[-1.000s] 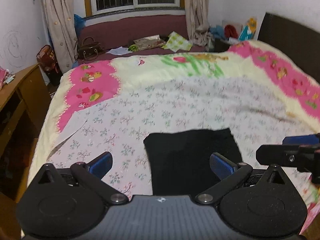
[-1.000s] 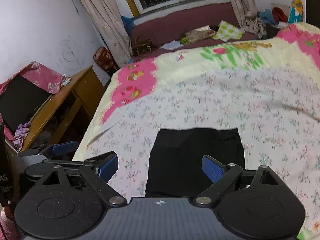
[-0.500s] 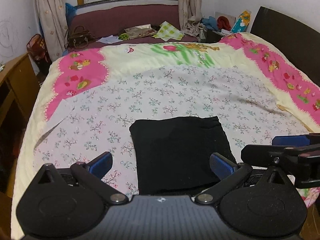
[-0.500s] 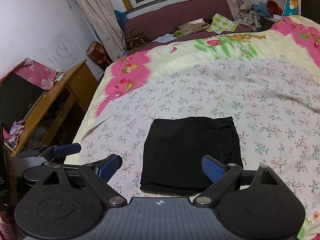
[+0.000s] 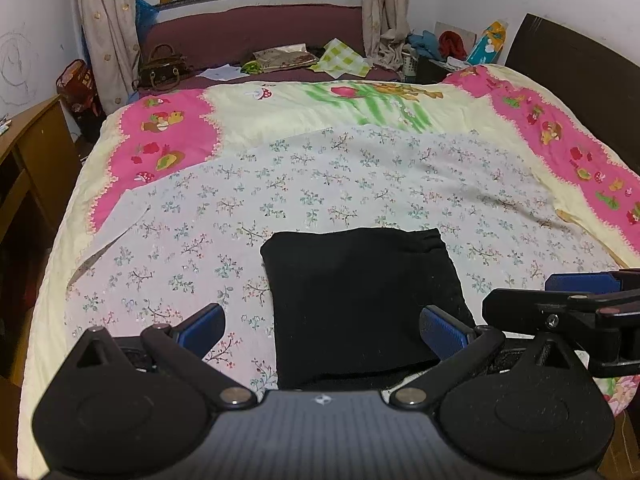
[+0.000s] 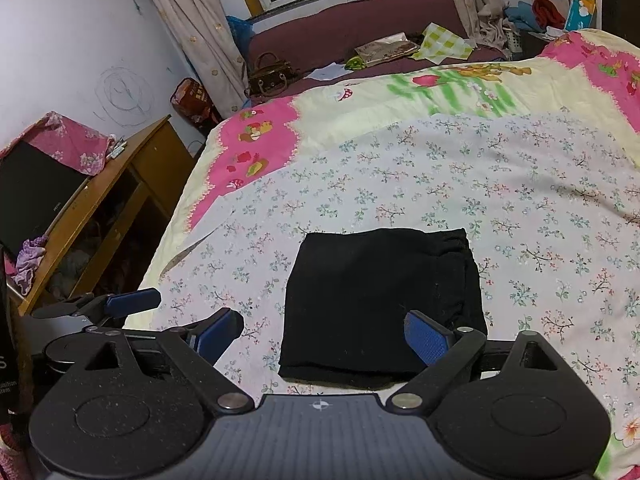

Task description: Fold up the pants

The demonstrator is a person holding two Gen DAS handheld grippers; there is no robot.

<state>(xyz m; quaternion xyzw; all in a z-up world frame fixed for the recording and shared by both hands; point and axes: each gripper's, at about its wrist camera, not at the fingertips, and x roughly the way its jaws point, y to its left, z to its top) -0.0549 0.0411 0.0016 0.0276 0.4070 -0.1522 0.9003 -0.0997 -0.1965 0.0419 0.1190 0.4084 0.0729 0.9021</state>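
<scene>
The black pants (image 5: 360,304) (image 6: 380,292) lie folded into a compact rectangle on the floral sheet, near the bed's front edge. My left gripper (image 5: 322,328) hovers just in front of them, open, its blue pads wide apart with nothing gripped. My right gripper (image 6: 323,334) stands the same way, open and empty, over the near edge of the pants. In the left wrist view the right gripper (image 5: 580,292) shows at the right edge. The left gripper (image 6: 132,302) appears at the lower left of the right wrist view.
The bed (image 5: 360,176) carries a floral sheet over a pink and yellow quilt. A wooden cabinet (image 6: 120,184) stands along its left side, a dark headboard (image 5: 572,64) on the right. A maroon window bench (image 5: 280,32) with a handbag and clutter lies beyond.
The left wrist view has swung a little, so the pants sit higher and more of the headboard side shows. The pants lie unmoved and both grippers stay open.
</scene>
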